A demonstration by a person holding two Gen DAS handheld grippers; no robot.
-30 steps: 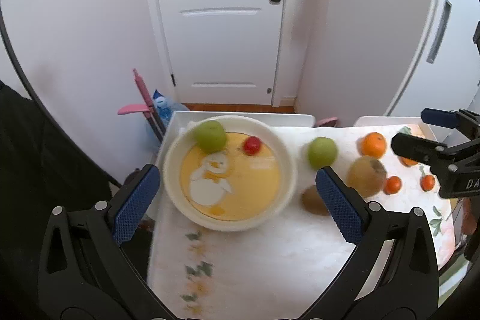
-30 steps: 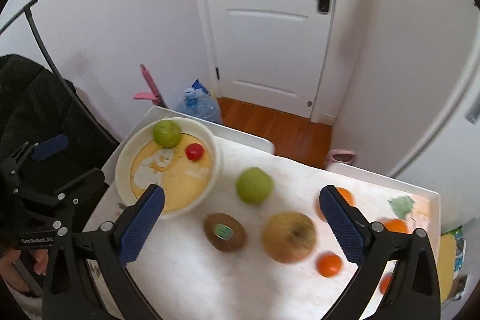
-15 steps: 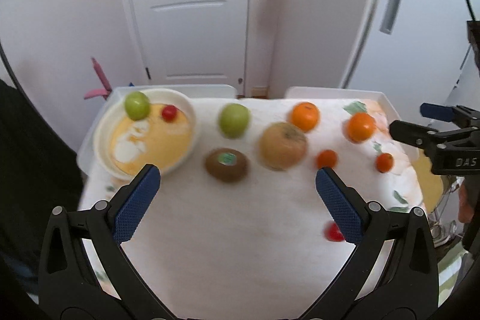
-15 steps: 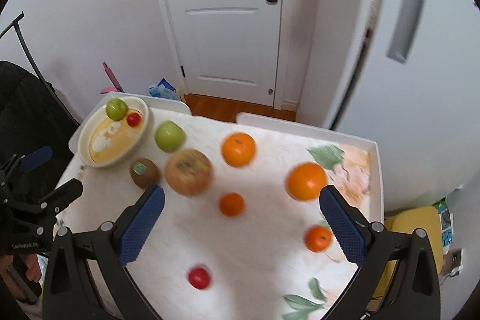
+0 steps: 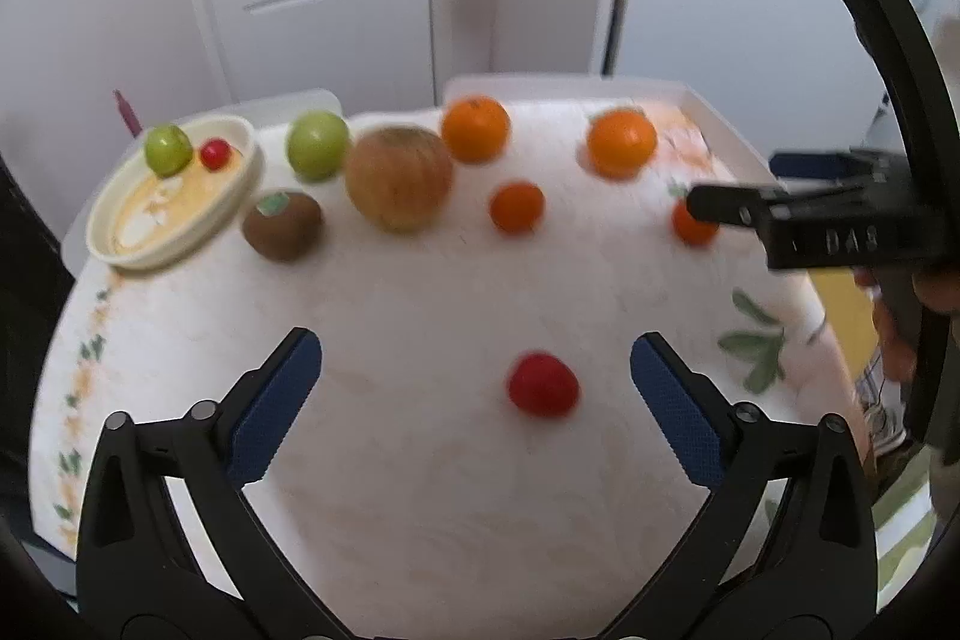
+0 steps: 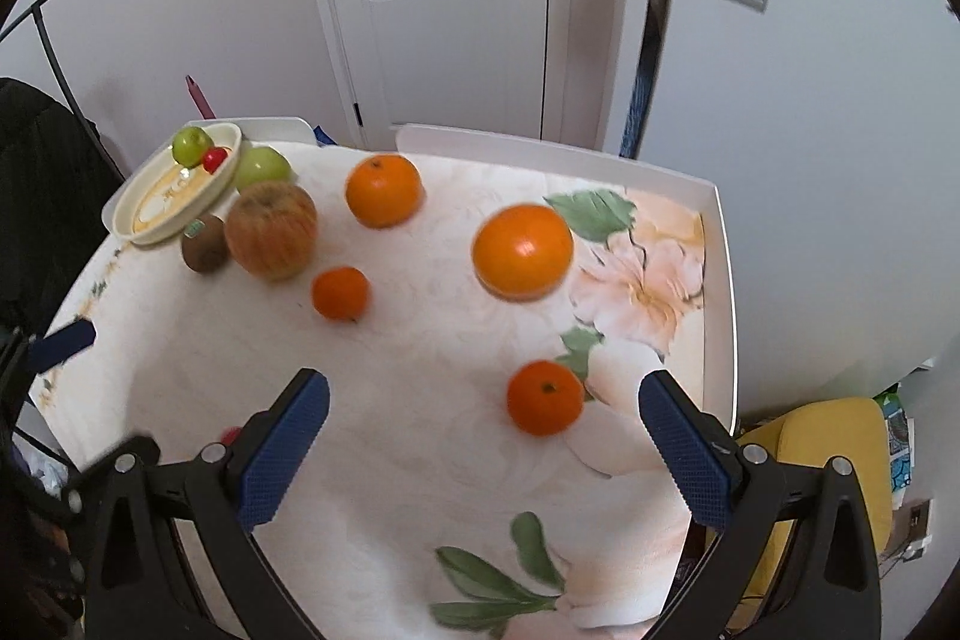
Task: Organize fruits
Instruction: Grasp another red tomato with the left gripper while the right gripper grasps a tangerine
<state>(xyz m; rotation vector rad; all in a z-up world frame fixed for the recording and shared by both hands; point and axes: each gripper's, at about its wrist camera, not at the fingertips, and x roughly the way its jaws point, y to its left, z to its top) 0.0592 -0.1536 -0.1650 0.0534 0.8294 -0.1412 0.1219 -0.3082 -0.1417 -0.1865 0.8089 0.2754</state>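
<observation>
Here, red tomato [image 5: 543, 384] lies on open cloth [image 5: 420, 460].

On the cloth: 4 oranges [image 6: 522, 250], 2 green apples [image 5: 317, 152], 2 red tomatoes [image 5: 543, 385], 1 kiwi [image 5: 282, 225], 1 brownish apple [image 5: 397, 178], 1 bowl [image 5: 129, 253].

- The left gripper [image 5: 474, 388] has matte black angular arms, silver screws at the joints, and blue, finely textured finger pads [image 5: 273, 409].
- The right gripper [image 6: 483, 433] matches it; its black body carries pale lettering, blurred.
</observation>
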